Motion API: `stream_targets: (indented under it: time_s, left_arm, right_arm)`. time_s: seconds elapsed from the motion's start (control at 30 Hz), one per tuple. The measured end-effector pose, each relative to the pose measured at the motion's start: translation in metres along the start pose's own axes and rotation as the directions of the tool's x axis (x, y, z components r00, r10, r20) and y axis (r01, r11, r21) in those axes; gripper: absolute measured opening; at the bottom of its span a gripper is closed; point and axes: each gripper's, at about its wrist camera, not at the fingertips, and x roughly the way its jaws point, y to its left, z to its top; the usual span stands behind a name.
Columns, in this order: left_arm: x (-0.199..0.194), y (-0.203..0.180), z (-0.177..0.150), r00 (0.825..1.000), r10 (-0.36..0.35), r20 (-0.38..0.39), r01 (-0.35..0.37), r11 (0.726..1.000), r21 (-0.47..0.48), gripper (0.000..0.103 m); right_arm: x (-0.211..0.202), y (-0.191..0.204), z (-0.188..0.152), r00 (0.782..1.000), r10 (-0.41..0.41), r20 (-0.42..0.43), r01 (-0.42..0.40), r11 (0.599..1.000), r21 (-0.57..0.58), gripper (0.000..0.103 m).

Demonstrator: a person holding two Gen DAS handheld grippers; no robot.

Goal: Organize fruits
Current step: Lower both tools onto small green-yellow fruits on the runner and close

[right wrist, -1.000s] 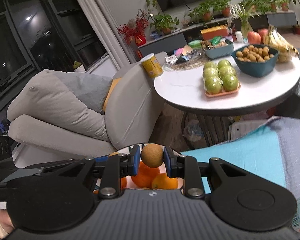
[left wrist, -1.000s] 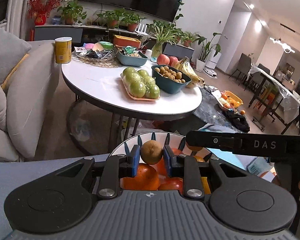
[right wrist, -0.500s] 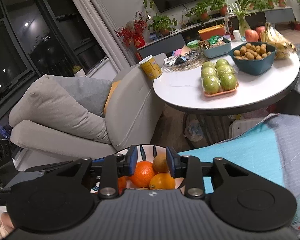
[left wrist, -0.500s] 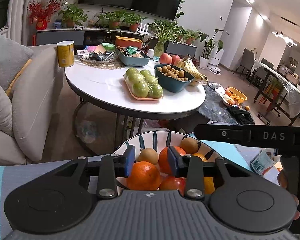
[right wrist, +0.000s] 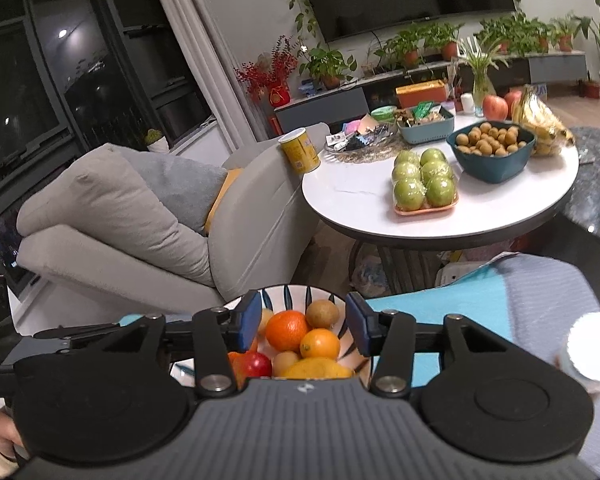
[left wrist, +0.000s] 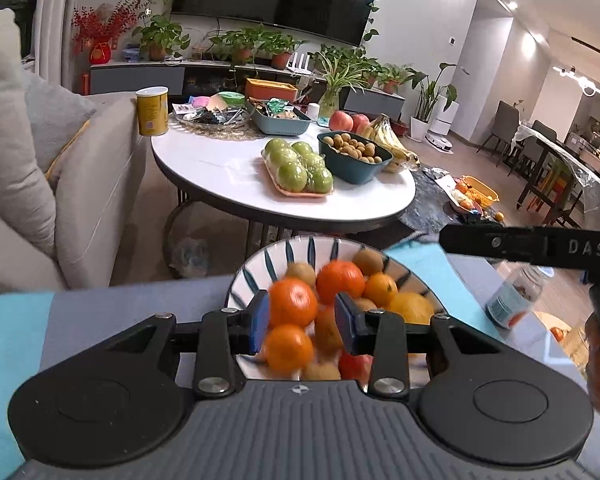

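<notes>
Presently both grippers hang over the striped bowl (left wrist: 247, 280) of fruit, which sits on a blue and grey cloth (left wrist: 112, 312). The left gripper (left wrist: 301, 322) has its jaws parted wide and holds nothing; an orange (left wrist: 292, 302) shows in the gap, lying in the bowl rather than clamped. The right gripper (right wrist: 302, 322) is likewise spread wide and empty, with another orange (right wrist: 287, 330), a brown kiwi (right wrist: 322, 313) and a small yellow citrus (right wrist: 320, 343) visible below it.

The fruit is heaped. A red apple (right wrist: 256, 364) and a large yellow fruit (right wrist: 316, 370) lie on the near side of the bowl, and more kiwis (left wrist: 369, 261) rest against the far wall.

Hazards, as judged from this position:
- Collision. The two grippers work over one bowl, and the right tool's black bar (left wrist: 532, 246) crosses the left camera's view. A lowering move by either could strike the other.
- Rolling. The pile is rounded and loose, so a finger pressing one fruit could push a neighbour over the rim onto the cloth.
- Poor centring. A jaw closing off-axis on an orange could squeeze it out sideways.
- Knock-over. A jar (left wrist: 512, 300) stands on the cloth near the bowl, to its right; a sideways sweep of the right hand could tip it.

The left view is slightly blurred, so exact clearance above the fruit cannot be told.
</notes>
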Motion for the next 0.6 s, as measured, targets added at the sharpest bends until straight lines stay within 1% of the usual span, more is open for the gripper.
stream_targets:
  time_s: [0.07, 0.17, 0.33, 0.4, 0.47, 0.6]
  left_arm:
    - [-0.009, -0.001, -0.008, 1.0, 0.004, -0.001, -0.004, 1.0, -0.007, 0.036]
    - [-0.022, -0.003, -0.02, 1.0, 0.006, -0.01, -0.006, 1.0, -0.014, 0.036]
    - [-0.039, -0.01, -0.044, 0.998, 0.042, -0.042, -0.041, 0.999, 0.013, 0.037]
    - [-0.045, -0.01, -0.055, 0.997, 0.043, -0.06, -0.042, 0.999, 0.01, 0.038]
    - [-0.047, -0.012, -0.065, 0.996, 0.048, -0.079, -0.047, 0.999, 0.015, 0.038]
    - [-0.047, -0.017, -0.083, 0.992, 0.077, -0.097, -0.076, 0.997, 0.021, 0.04]
  right_arm:
    - [-0.01, 0.004, -0.004, 1.0, -0.006, 0.0, 0.006, 1.0, -0.018, 0.062]
    - [-0.023, 0.009, -0.015, 1.0, -0.004, -0.007, 0.004, 1.0, -0.029, 0.062]
    - [-0.043, 0.021, -0.038, 1.0, -0.012, -0.022, 0.01, 0.998, -0.068, 0.063]
    - [-0.05, 0.022, -0.05, 0.999, -0.011, -0.037, 0.008, 0.998, -0.06, 0.068]
    - [-0.055, 0.024, -0.065, 0.998, -0.008, -0.063, 0.004, 0.999, -0.052, 0.069]
    - [-0.062, 0.035, -0.093, 0.994, -0.03, -0.102, 0.022, 0.997, -0.079, 0.069]
